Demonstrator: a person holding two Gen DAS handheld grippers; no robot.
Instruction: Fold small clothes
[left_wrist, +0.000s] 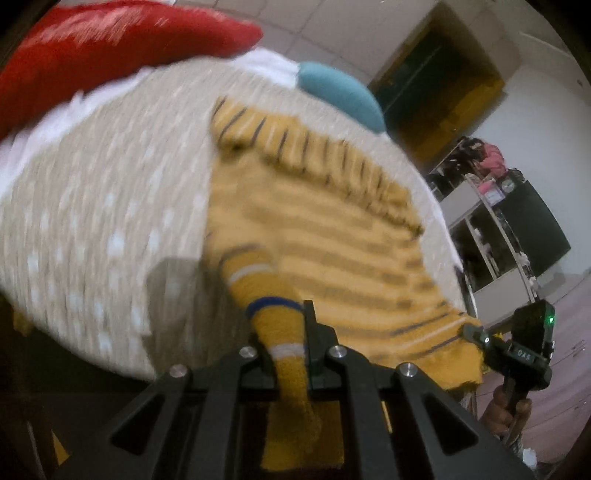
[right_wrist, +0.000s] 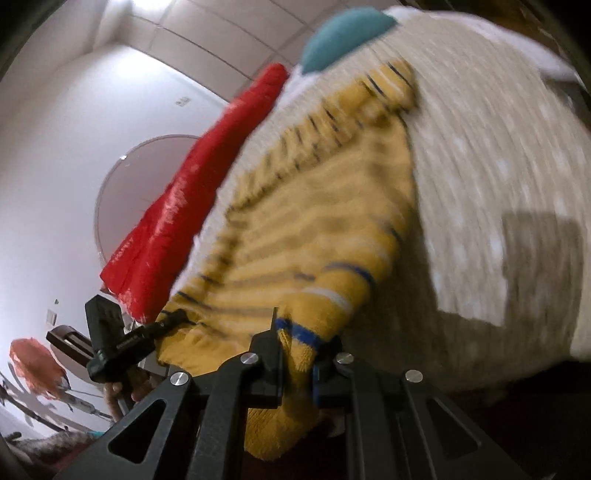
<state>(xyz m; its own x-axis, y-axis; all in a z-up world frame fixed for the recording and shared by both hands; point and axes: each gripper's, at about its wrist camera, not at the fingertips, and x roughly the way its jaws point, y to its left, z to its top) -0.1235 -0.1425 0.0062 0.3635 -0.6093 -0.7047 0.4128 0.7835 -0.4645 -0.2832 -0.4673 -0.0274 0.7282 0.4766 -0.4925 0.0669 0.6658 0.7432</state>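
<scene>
A small yellow knit sweater (left_wrist: 325, 236) with dark stripes lies spread on a beige dotted bedspread (left_wrist: 103, 206); it also shows in the right wrist view (right_wrist: 317, 221). My left gripper (left_wrist: 286, 343) is shut on one sleeve cuff of the sweater near the bed's front edge. My right gripper (right_wrist: 297, 345) is shut on the other sleeve cuff. Each gripper shows in the other's view, the right one (left_wrist: 476, 334) and the left one (right_wrist: 166, 321), at the sweater's near corners. Both views are motion-blurred.
A red pillow (left_wrist: 110, 51) and a teal cushion (left_wrist: 340, 92) lie at the bed's far end; they also show in the right wrist view (right_wrist: 177, 218) (right_wrist: 340, 37). A glass-door cabinet (left_wrist: 506, 229) stands beside the bed. The bed edge drops off just below both grippers.
</scene>
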